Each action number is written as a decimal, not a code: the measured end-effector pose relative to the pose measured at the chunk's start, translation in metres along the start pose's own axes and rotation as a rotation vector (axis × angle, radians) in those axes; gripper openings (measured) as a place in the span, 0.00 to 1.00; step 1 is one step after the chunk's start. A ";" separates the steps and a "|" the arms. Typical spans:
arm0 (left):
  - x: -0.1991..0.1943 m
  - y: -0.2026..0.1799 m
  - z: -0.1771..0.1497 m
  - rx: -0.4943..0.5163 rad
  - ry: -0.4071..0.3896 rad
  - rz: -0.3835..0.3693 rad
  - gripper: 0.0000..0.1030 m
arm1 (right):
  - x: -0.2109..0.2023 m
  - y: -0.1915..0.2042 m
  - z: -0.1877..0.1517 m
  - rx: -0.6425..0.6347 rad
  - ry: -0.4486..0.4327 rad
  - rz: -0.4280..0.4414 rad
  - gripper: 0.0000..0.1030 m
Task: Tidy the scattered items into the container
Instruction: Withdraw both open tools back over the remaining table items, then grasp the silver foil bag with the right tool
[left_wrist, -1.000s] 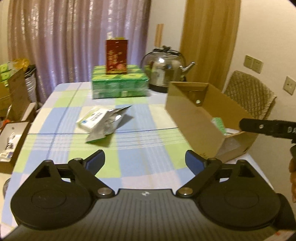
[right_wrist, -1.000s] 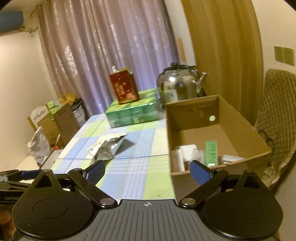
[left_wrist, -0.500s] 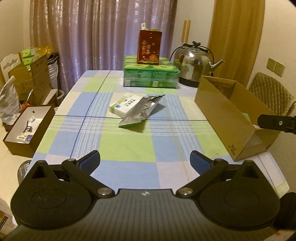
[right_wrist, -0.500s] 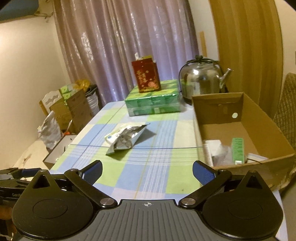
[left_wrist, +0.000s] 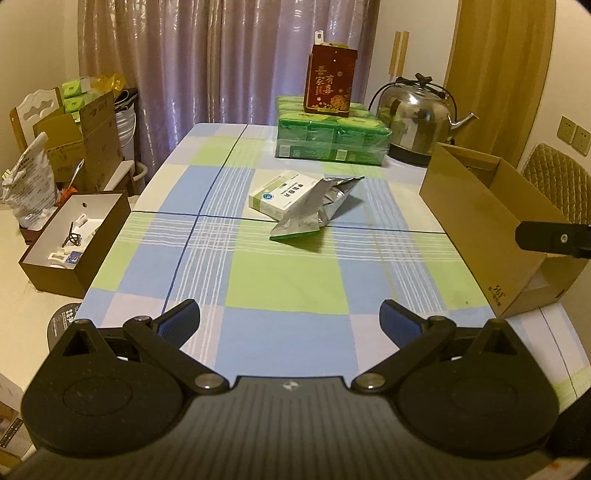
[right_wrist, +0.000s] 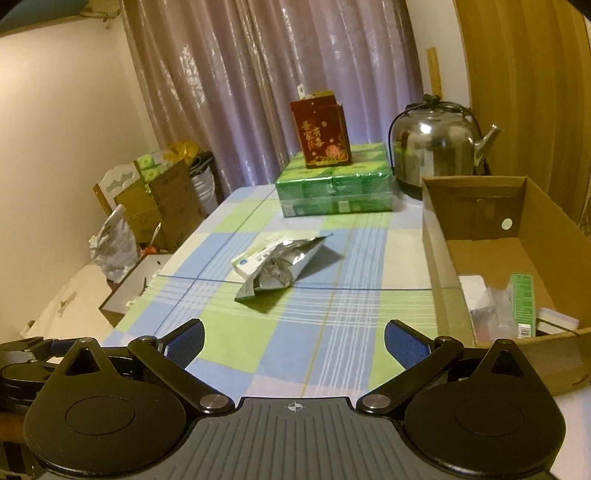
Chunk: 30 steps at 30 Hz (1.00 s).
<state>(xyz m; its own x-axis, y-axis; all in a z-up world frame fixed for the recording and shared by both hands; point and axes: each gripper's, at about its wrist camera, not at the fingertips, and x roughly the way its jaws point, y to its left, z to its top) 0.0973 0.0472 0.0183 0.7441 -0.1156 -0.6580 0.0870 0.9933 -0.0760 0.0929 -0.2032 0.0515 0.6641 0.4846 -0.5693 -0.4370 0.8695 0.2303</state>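
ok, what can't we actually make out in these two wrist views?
- Cardboard box contents: left wrist view, near wall hides them.
- Box's nearest corner: right wrist view, the right gripper body covers it.
- White medicine box: right wrist view, the silver foil pouch overlaps it; small print unreadable in both.
- Right gripper in the left wrist view: cut off at the right edge, fingers unseen.
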 end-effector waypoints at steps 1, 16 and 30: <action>0.001 0.001 0.001 0.000 0.001 0.000 0.99 | 0.003 0.000 0.000 0.001 0.003 0.001 0.98; 0.059 0.028 0.036 0.110 0.029 -0.021 0.99 | 0.095 0.003 0.029 0.030 0.053 0.030 0.98; 0.167 0.072 0.100 0.201 0.034 -0.036 0.99 | 0.235 -0.017 0.060 0.232 0.149 0.060 0.98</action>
<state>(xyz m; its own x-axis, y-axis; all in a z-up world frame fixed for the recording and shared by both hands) 0.2942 0.0992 -0.0217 0.7156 -0.1475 -0.6827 0.2464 0.9679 0.0492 0.2932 -0.0982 -0.0388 0.5372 0.5315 -0.6550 -0.3107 0.8466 0.4322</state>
